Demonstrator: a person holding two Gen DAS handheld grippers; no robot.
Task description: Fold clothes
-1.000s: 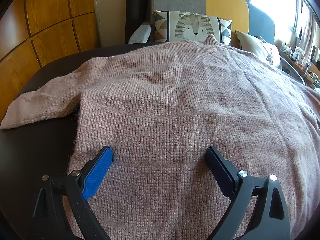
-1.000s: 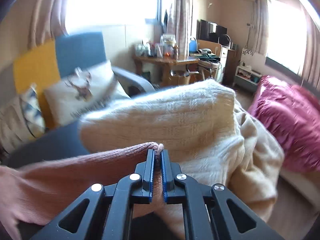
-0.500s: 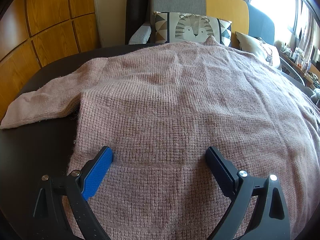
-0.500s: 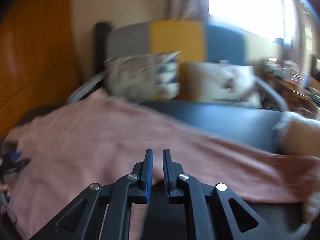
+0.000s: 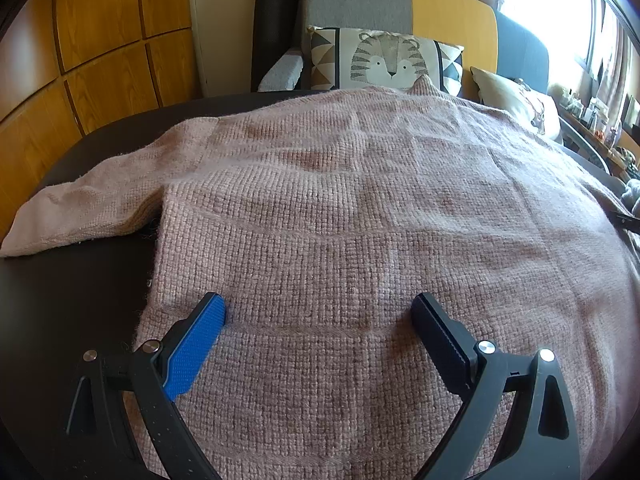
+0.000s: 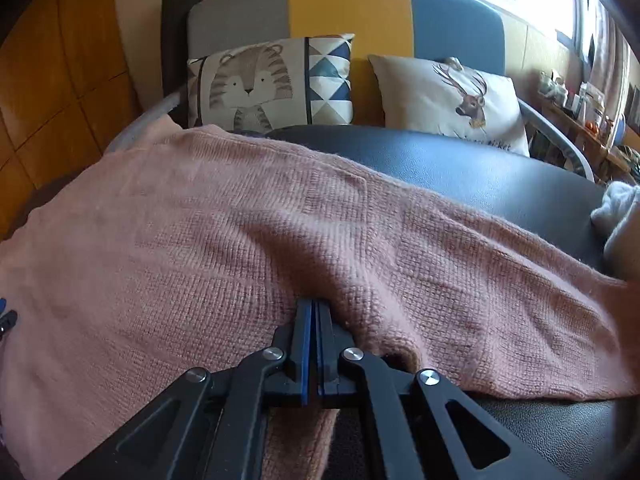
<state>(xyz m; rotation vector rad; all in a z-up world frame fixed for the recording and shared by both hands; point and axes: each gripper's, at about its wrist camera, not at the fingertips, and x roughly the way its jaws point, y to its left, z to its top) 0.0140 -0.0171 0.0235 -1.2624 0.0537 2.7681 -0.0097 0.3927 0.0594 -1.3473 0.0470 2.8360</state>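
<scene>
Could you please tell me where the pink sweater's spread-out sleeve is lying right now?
In the left wrist view, the sleeve lies flat on the dark table, stretching left from the sweater, toward the wooden wall panels.

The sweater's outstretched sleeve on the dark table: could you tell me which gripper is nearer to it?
Left. The left gripper sits open on the sweater's body beside that sleeve; the right gripper is at the opposite side.

Daylight poured in from a window [image 5: 560, 12] at about one o'clock in both views, blown out to white glare there. The sweater [image 5: 360, 220] was evenly lit and sharp, its knit crisp. Fisheye bending curved the wall panels [image 5: 100, 40] at ten o'clock, and the corners faded to black.
</scene>
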